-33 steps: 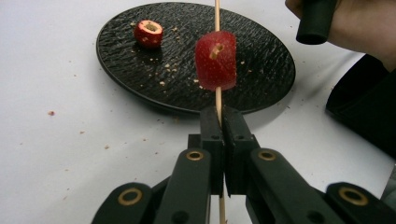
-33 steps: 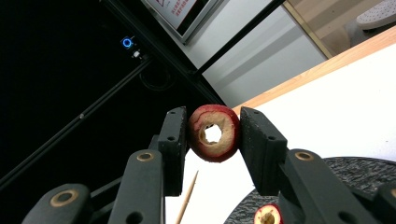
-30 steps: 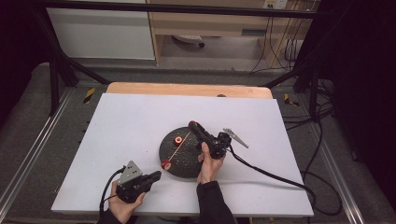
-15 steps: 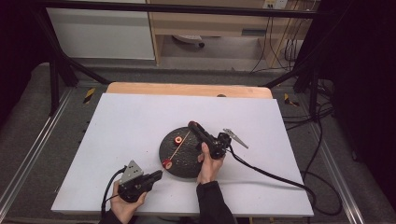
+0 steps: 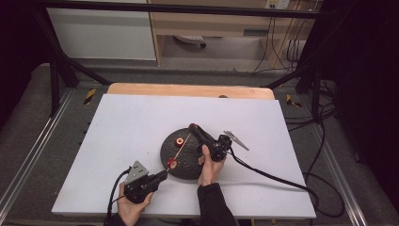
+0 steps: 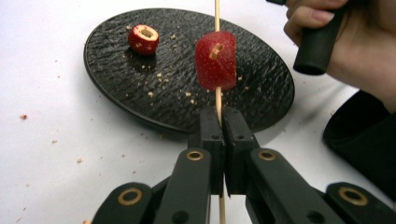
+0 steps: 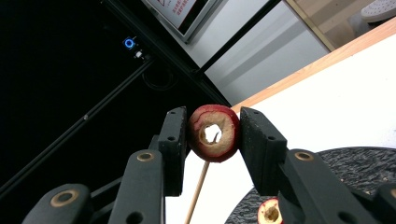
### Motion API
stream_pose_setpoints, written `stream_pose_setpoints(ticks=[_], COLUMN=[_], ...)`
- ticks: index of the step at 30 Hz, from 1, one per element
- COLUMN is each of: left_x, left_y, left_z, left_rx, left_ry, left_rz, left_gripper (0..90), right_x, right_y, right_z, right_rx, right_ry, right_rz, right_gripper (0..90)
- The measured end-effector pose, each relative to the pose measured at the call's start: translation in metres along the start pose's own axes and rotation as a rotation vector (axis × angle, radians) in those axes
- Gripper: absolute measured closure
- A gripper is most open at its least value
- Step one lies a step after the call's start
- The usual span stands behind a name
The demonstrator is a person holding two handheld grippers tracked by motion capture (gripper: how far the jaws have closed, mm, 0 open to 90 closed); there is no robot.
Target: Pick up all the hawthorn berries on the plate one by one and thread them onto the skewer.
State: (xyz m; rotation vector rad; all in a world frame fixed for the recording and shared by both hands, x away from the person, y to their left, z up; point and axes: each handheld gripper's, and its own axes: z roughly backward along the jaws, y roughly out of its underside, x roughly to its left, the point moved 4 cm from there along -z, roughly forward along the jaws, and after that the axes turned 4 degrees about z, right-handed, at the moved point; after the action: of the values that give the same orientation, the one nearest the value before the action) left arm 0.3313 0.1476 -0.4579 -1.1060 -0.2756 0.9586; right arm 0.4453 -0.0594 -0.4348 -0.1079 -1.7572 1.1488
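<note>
My left gripper (image 6: 220,123) is shut on a thin wooden skewer (image 6: 218,98), which runs up over a round black plate (image 6: 266,98). A red cored fruit (image 6: 215,60) sits threaded on the skewer just beyond the jaws. My right gripper (image 7: 212,126) is shut on another cored red fruit (image 7: 214,133), and the skewer (image 7: 198,189) tip shows through its hole. In the high view the left gripper (image 5: 162,175) is at the plate's (image 5: 188,160) near-left rim, and the right gripper (image 5: 193,127) is above its far side. A third cored fruit (image 5: 179,140) lies on the plate.
The plate stands mid-table on a white surface (image 5: 117,122) strewn with crumbs. A wooden strip (image 5: 188,89) runs along the far edge. The right gripper's cable (image 5: 282,181) trails across the table to the right. Dark frame rails flank both sides.
</note>
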Motion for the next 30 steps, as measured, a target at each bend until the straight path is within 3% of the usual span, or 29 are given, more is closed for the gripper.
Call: stream_pose_setpoints(ticks=[9,15,25,30], left_x=[-0.006,-0.009,-0.019,-0.022], left_y=[-0.008,-0.008,-0.007,-0.011], left_z=[-0.004,-0.005,-0.01,-0.016], left_rx=[-0.004,-0.013,-0.03,-0.02], left_ry=[-0.005,-0.041,-0.03,-0.025], left_rz=[-0.005,-0.019,0.048,0.05], left_gripper=[87.8,87.8,87.9,87.9], right_x=[0.003,0.003,0.002,0.0], right_y=[-0.007,-0.008,-0.01,-0.007], right_z=[0.002,0.001,0.0,0.0], right_rx=[-0.008,-0.001,-0.032,-0.038], right_ry=[-0.008,-0.009,-0.002,-0.01], right_rz=[0.002,-0.038,-0.054,-0.07], right_gripper=[63.4,63.6,63.9,63.9])
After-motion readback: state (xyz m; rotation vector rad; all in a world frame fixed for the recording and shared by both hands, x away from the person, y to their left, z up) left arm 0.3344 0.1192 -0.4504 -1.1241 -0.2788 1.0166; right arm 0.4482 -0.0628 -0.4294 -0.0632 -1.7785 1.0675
